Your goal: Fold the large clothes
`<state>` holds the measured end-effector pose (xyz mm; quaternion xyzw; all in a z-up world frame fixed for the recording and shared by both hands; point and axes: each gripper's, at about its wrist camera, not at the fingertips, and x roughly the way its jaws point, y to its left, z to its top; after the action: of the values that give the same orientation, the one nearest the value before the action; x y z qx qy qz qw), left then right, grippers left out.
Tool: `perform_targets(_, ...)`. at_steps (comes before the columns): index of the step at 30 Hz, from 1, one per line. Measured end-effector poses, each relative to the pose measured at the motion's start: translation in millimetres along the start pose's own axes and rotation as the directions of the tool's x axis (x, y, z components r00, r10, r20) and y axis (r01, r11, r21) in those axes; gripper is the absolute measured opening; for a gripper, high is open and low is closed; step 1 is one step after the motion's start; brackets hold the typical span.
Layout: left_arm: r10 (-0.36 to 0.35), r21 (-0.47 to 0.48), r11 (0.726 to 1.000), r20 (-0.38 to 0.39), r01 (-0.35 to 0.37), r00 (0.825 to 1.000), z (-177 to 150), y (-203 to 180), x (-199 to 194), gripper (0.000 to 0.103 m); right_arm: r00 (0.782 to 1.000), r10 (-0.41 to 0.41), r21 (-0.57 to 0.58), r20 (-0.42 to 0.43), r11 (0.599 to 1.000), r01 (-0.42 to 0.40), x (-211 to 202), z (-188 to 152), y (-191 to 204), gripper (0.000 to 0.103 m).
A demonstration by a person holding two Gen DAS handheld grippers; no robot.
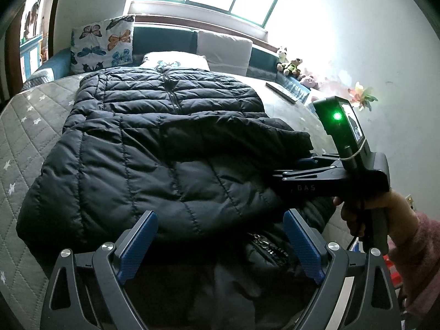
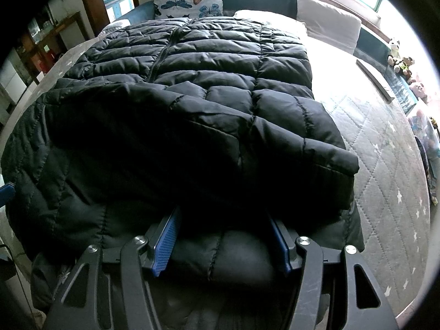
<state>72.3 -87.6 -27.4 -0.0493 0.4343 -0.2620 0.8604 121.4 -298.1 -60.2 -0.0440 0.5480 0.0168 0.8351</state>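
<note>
Jacket: I see a big black puffy jacket (image 1: 143, 137) lying flat on the bed (image 1: 24, 126), stretched out ahead of both my tongs, zip side up.
Sleeve: one sleeve (image 1: 236, 132) is folded across the body, I think so the jacket gets narrow before it is folded up.
Left tongs: my left tongs (image 1: 220, 244) hang over the near edge of the jacket, wide open, with nothing in them.
Right tongs: my right tongs (image 2: 222, 244) are partly open with a fat bump of jacket between the blue pads (image 2: 166, 244). I cannot tell if the pads squeeze it or just sit beside it.
Why there: both tongs are at the near end, so I guess the next step is to lift that end and fold it away from me.
Hand: a hand (image 1: 365, 211) in a pink fuzzy sleeve holds the right tool.
Writing: the side of the right tool reads "DAS" (image 1: 306, 187). A green light (image 1: 337, 115) glows on it.
Other writing: I can read none on the jacket.
</note>
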Motion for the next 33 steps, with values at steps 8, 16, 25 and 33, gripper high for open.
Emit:
perform_targets(8,-0.005,-0.001,1.000,-0.004,0.005,1.000,-1.1,-1.8,1.1,0.098,1.000,0.013,0.004,0.010,1.000,-0.013,-0.6,-0.4,-0.8,0.066)
perform_targets(16,0.000,0.004,1.000,0.001,0.000,1.000,-4.5,-4.9,-2.9,0.098,0.999,0.038,0.006,0.026,0.999,-0.038,-3.4,-2.3,-3.7,0.066)
perform_targets(25,0.015,0.015,1.000,0.002,-0.015,1.000,-7.5,-10.4,-10.6,0.098,0.996,0.034,-0.021,0.085,0.999,-0.033,-24.8,-8.8,-2.2,0.066)
perform_targets(33,0.025,0.023,0.999,0.028,-0.026,0.999,-6.4,-15.9,-24.0,0.099,0.981,0.128,-0.035,0.144,0.992,-0.125,-44.6,-4.3,6.2,0.066)
